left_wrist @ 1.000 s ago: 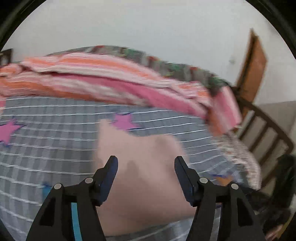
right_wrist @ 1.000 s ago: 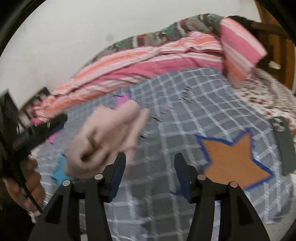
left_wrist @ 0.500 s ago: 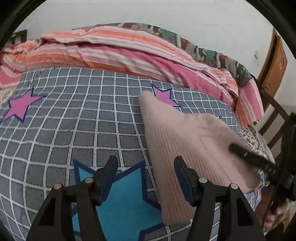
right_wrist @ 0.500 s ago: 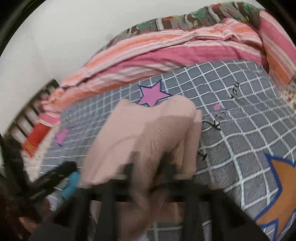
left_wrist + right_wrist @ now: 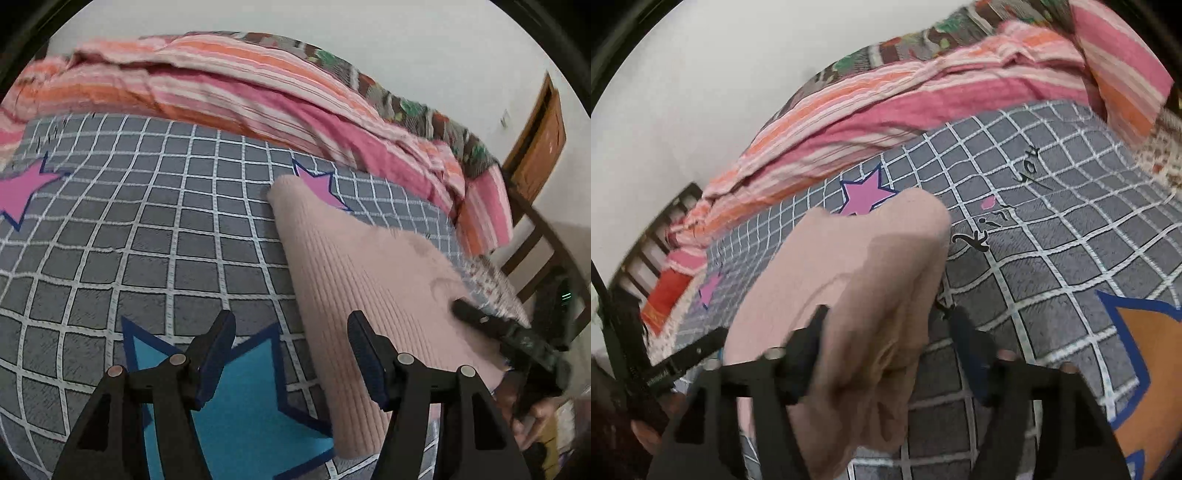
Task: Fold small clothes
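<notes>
A pink ribbed garment (image 5: 369, 277) lies folded lengthwise on the grey checked blanket (image 5: 147, 240), its far tip over a pink star. My left gripper (image 5: 291, 347) hangs open above a blue star, with nothing gripped and its right finger over the garment's near left edge. In the right wrist view, the garment's bunched near end (image 5: 857, 277) sits between the jaws of my right gripper (image 5: 890, 332), which are opening. The cloth lies against the left finger and apart from the right one. That gripper's black finger (image 5: 480, 321) also rests on the garment's right side.
A pink and orange striped quilt (image 5: 240, 85) is heaped along the far side of the bed. A wooden chair (image 5: 535, 240) and a brown door (image 5: 539, 147) stand at the right. Bed rails (image 5: 653, 243) show at the left. An orange star (image 5: 1152, 354) marks the blanket's right.
Both grippers have come down toward the bed. The garment, held up a second ago, now lies on the blanket. The right jaws went onto its near end and now stand wide.
</notes>
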